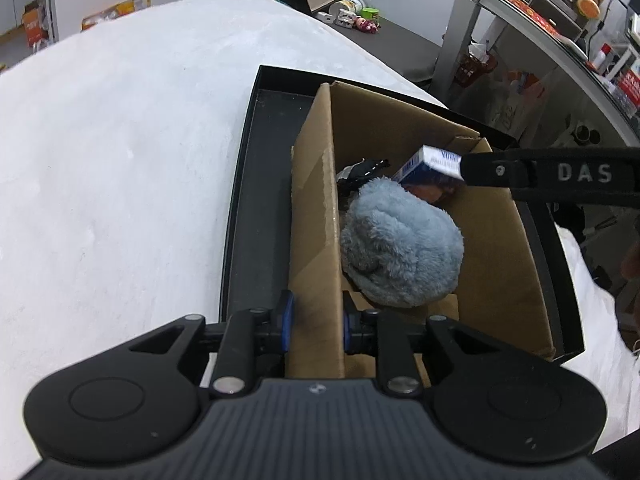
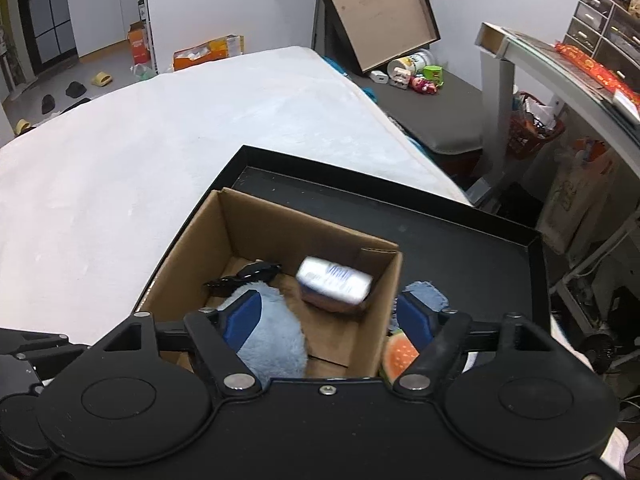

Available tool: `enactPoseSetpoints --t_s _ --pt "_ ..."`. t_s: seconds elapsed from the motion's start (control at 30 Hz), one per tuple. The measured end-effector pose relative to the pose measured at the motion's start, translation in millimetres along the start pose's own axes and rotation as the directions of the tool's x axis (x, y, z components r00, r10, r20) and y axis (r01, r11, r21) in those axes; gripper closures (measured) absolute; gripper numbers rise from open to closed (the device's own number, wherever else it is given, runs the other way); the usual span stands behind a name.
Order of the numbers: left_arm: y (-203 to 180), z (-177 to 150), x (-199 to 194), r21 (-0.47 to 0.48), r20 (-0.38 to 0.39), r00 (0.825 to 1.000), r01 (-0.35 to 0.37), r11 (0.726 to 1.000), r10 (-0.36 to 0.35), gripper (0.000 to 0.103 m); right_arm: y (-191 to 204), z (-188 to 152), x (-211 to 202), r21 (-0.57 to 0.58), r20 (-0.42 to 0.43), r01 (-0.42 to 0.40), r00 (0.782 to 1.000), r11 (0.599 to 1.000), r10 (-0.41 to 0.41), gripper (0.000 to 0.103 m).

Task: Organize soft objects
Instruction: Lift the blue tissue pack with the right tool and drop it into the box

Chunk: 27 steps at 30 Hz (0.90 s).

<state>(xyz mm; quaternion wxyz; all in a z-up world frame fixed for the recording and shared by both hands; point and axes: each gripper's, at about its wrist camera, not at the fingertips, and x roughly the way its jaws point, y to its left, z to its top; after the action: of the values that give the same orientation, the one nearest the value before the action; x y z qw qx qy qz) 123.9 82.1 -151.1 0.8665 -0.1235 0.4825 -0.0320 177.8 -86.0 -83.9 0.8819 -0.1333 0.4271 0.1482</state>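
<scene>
A brown cardboard box [image 1: 492, 240] stands inside a black tray [image 1: 244, 184] on the white bed. In it lie a fluffy light-blue plush [image 1: 400, 240], a black item [image 1: 360, 172] and a blue-white tissue pack [image 1: 430, 166]. My left gripper [image 1: 316, 320] is shut on the box's left wall [image 1: 316, 216]. My right gripper [image 2: 326, 320] is open, hovering over the box [image 2: 192, 248]; the tissue pack [image 2: 334, 282] looks blurred beyond its fingertips. The plush [image 2: 276, 332] sits under the left finger. A blue cloth [image 2: 426, 294] and a watermelon-patterned item [image 2: 398, 354] lie outside the box in the tray [image 2: 460, 240].
The white bed surface [image 1: 120, 160] spreads left of the tray. A dark bench with small toys [image 2: 420, 80] and a leaning board [image 2: 372, 8] stand behind. A desk with clutter [image 2: 560, 80] is at the right.
</scene>
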Motion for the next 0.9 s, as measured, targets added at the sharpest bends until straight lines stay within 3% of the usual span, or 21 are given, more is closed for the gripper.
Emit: enactPoseSetpoints --t_s 0.47,0.7,0.9 --pt "-9 2 -8 0.049 0.027 1.0 -0.01 0.999 0.009 0.077 -45 -18 -22 0.0 -0.009 0.004 1.0 1.0 -0.004 0.02" --pt "-14 7 -15 0.07 0.042 0.999 -0.029 0.997 0.026 0.061 -76 -36 -18 0.077 -0.035 0.021 0.999 0.997 -0.018 0.02" --pt "-23 10 -14 0.097 0.041 0.998 -0.046 0.994 0.042 0.056 -101 -46 -9 0.157 -0.023 0.039 0.999 0.987 -0.036 0.021"
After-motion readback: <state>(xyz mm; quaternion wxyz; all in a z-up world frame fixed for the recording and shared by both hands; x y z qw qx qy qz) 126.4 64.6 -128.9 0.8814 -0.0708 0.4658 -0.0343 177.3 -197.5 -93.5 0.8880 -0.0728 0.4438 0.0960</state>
